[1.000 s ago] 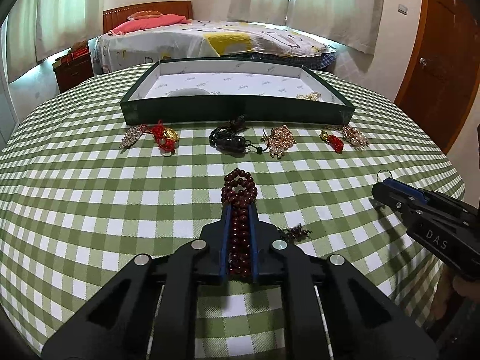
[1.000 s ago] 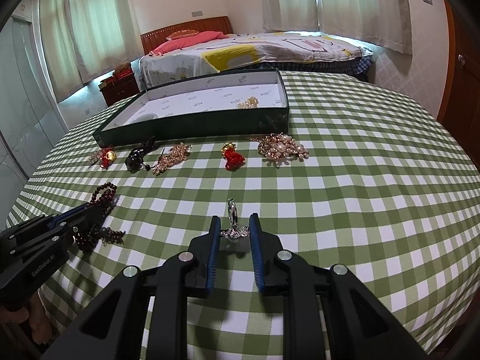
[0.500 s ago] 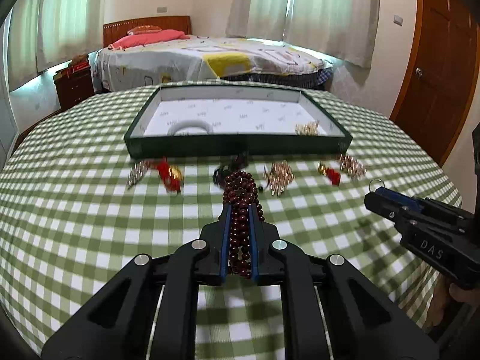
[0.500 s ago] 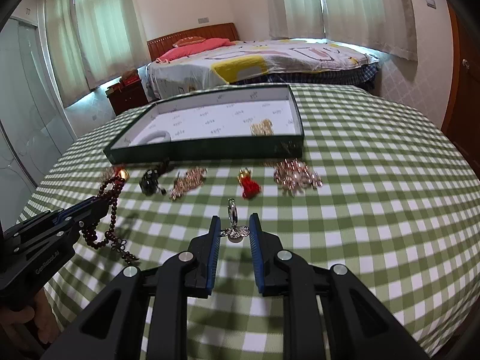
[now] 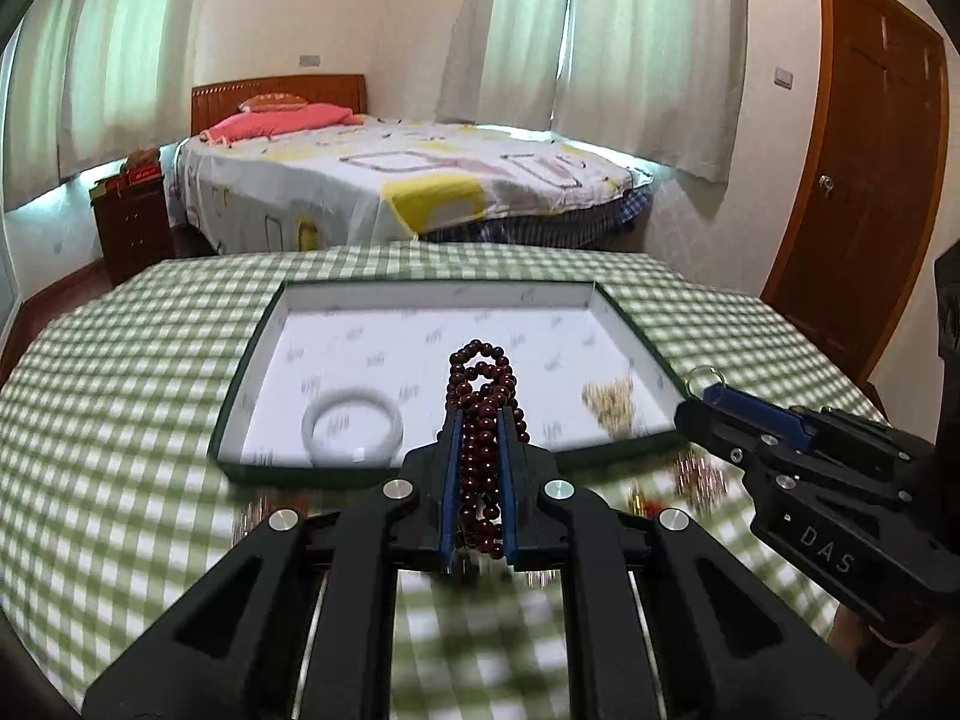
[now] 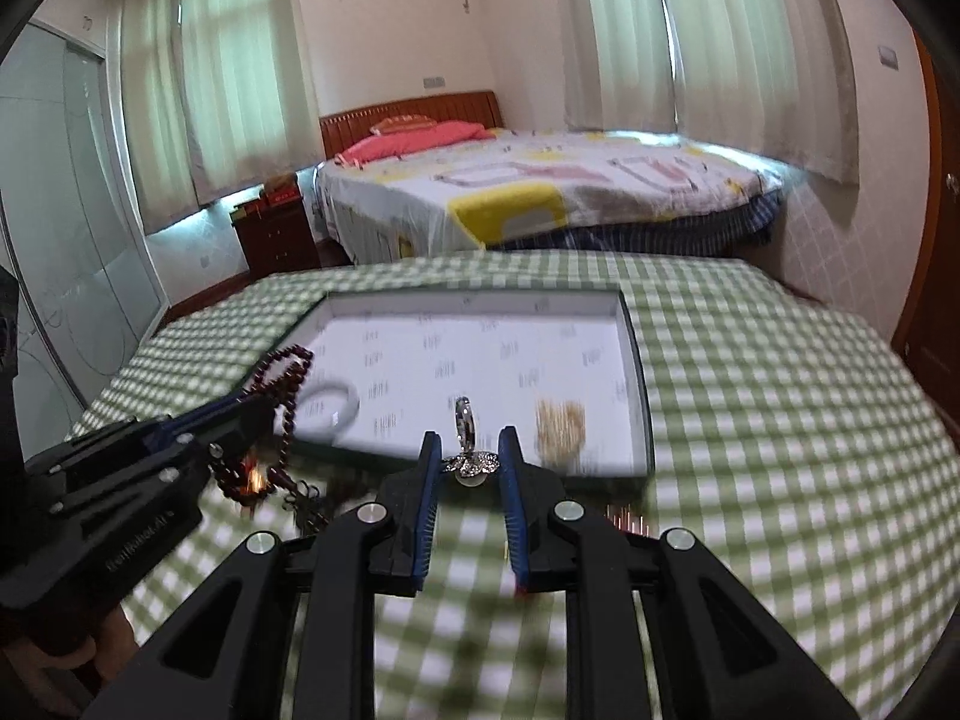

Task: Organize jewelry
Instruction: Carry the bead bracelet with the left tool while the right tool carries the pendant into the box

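The left gripper [image 5: 478,420] is clamped on a dark red bead bracelet [image 5: 480,396], its looped strands pinched lengthwise between the blue pads [image 5: 451,468] and the free loops poking out ahead over the open tray [image 5: 258,354]. The right gripper [image 6: 469,450] is closed around a silver ring [image 6: 463,420] by its jewelled head, the band standing upright above the fingertips, also at the tray's near edge. The beads look limp and light, likely to swing and drape, so a grip across several strands suits them. The ring is small, hard and probably slippery; its wider ornament gives the surest hold. Inside the tray lie a white bangle [image 5: 353,427] and a gold chain piece [image 5: 609,399]. The green checked tablecloth [image 5: 108,420] surrounds it.
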{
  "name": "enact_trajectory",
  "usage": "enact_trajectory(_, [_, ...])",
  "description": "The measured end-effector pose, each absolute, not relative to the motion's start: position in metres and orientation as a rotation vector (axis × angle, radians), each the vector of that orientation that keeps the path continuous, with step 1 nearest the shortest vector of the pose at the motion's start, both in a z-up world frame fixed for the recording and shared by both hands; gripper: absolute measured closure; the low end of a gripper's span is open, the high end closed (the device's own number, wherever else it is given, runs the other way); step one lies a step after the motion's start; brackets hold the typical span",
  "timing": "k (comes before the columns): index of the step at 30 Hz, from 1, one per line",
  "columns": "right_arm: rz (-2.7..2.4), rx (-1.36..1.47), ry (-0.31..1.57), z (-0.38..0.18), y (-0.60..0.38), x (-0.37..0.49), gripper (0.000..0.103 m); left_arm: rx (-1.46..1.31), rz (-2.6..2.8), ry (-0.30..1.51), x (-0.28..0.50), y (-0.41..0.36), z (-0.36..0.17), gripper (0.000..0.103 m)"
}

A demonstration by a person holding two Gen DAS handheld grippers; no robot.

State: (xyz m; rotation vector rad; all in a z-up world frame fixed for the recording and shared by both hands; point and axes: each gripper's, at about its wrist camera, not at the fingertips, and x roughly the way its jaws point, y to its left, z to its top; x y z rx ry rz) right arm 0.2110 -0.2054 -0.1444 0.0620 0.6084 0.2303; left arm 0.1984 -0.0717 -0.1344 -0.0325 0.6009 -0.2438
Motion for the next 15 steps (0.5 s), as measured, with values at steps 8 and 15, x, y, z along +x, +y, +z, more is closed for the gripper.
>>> enact_trajectory(8, [0.216,0.014,0.548,-0.125,-0.207,0.274,0.083,-0.017,-0.236,0.562,0.264,-0.073,-0.117,0.092])
enact_trajectory(15, [0.193,0.019,0.596,-0.134,-0.217,0.339,0.083,-0.036,-0.197,0.639,0.335,-0.059,-0.131,0.092])
